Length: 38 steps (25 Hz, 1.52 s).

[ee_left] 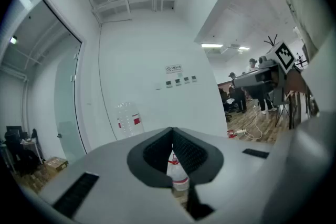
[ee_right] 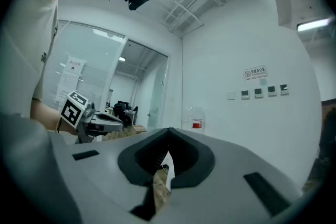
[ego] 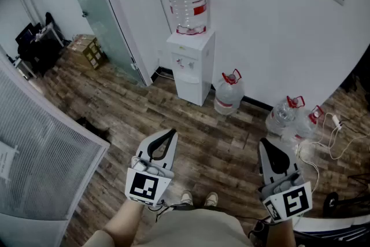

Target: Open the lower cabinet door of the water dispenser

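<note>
The white water dispenser point(ego: 191, 63) stands against the far wall with a clear bottle point(ego: 187, 4) on top. Its lower cabinet door point(ego: 189, 87) is closed. Both grippers hang well short of it, over the wooden floor and pointing level toward it. My left gripper point(ego: 171, 132) is shut and empty; its tips meet in the left gripper view point(ee_left: 172, 131), where the bottle point(ee_left: 127, 119) shows to the left. My right gripper point(ego: 263, 142) is also shut with nothing in it point(ee_right: 168, 134); the bottle point(ee_right: 195, 120) shows just above the jaws.
A full water jug point(ego: 229, 92) stands right of the dispenser, and two more jugs point(ego: 283, 114) lie further right beside a power strip and cable point(ego: 334, 122). A glass door point(ego: 98, 8) and cardboard boxes point(ego: 88, 49) are at the left. A partition point(ego: 40, 147) stands near left.
</note>
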{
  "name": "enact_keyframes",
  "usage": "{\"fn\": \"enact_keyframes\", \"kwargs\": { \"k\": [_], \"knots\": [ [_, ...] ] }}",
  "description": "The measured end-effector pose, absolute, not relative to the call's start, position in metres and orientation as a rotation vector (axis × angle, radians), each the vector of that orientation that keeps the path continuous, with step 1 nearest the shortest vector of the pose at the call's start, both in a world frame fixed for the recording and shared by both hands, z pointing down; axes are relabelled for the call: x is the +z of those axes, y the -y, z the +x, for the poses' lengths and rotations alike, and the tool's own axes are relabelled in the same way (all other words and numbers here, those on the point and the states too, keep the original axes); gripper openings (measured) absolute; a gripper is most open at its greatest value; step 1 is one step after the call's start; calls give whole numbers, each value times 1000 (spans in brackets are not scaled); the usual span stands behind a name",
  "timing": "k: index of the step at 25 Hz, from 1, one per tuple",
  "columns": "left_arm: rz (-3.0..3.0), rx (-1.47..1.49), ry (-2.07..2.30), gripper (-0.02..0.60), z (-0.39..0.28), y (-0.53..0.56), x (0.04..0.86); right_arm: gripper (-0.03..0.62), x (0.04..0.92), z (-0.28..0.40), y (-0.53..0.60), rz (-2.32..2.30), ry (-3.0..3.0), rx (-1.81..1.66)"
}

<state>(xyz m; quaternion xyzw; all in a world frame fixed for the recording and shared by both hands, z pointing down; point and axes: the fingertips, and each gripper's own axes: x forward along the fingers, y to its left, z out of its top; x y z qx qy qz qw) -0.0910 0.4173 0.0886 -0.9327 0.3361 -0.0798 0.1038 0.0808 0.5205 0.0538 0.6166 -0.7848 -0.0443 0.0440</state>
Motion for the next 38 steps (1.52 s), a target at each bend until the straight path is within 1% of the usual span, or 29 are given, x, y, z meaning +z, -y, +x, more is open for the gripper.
{"fn": "enact_keyframes", "kwargs": {
  "k": [11,24,33,38],
  "knots": [
    [-2753,-283,-999,6,-77,-424,97,6,70,98,-526,1872,2425,-53],
    [-2748,-321,-1076,6,-51,-428,114,6,93,133,-528,1847,2482,3],
    [-2727,-235,-1129,6,-54,-400,112,6,108,140,-494,1832,2478,-10],
    [-2711,-299,-1142,6,-50,-364,134,6,119,139,-459,1828,2455,-37]
  ]
}}
